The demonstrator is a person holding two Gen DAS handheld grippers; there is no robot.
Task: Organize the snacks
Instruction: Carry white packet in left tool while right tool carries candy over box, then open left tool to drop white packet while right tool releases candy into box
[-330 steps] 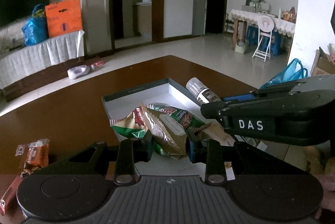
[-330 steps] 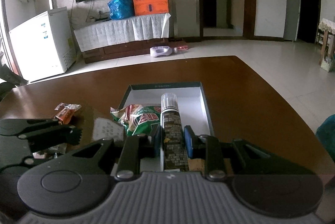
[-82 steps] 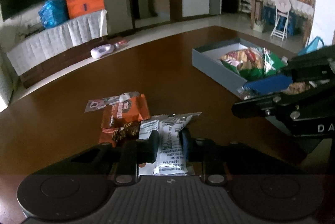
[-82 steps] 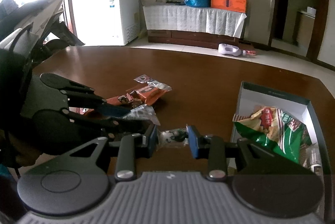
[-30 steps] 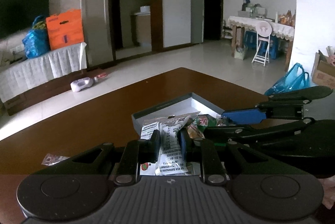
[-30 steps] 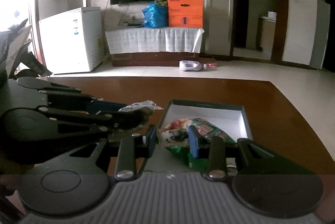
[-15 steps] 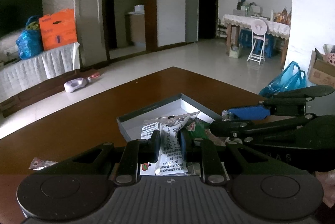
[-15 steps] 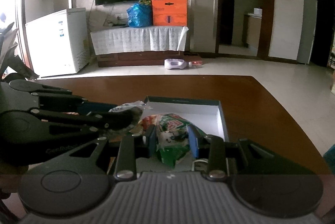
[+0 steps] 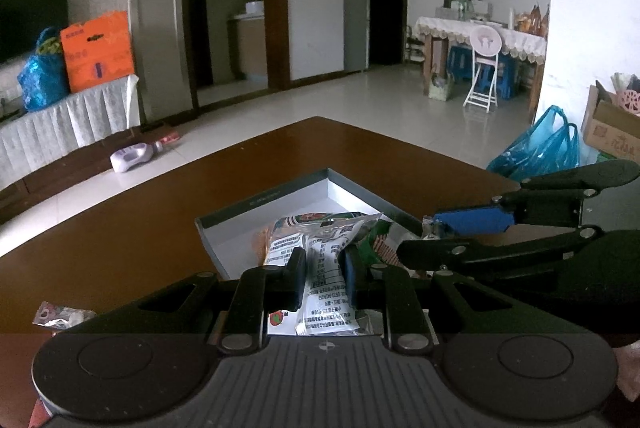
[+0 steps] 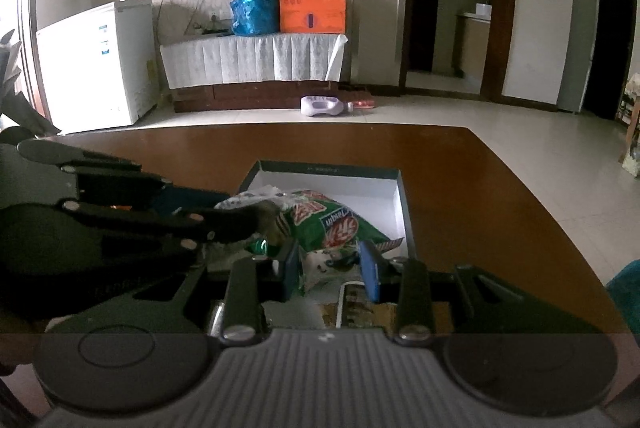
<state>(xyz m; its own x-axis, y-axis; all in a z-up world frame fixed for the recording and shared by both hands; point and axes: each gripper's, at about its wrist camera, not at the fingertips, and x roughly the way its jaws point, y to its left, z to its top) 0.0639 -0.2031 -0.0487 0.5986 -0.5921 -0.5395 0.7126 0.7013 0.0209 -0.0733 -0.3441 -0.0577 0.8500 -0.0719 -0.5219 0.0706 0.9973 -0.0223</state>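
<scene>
The snacks lie mostly in the grey box (image 9: 256,205), which stands on the brown table (image 9: 120,228) and serves here as the landmark. The left gripper (image 9: 323,270) is clenched on a white printed packet (image 9: 326,268); this packet hangs over the near-left part of the box, above the other snacks. Inside the box, in the middle, lies a big green chip bag (image 10: 332,224), and its far end stays short of the far wall of the box. The right gripper (image 10: 331,270) hovers over the near end of the box with a small pale packet (image 10: 320,268) between its blue pads (image 10: 370,268). The packet is touching the left pad, but on the right side there is a gap, so I cannot tell if the grip is closed on it. Under this gripper, at the near edge of the box, a brown-labelled pack (image 10: 356,304) is partly seen. To the left of the box, well apart from it, one small wrapped snack (image 9: 60,316) lies on the table. Far behind the box, on the floor, lies a white bottle (image 10: 324,106).
</scene>
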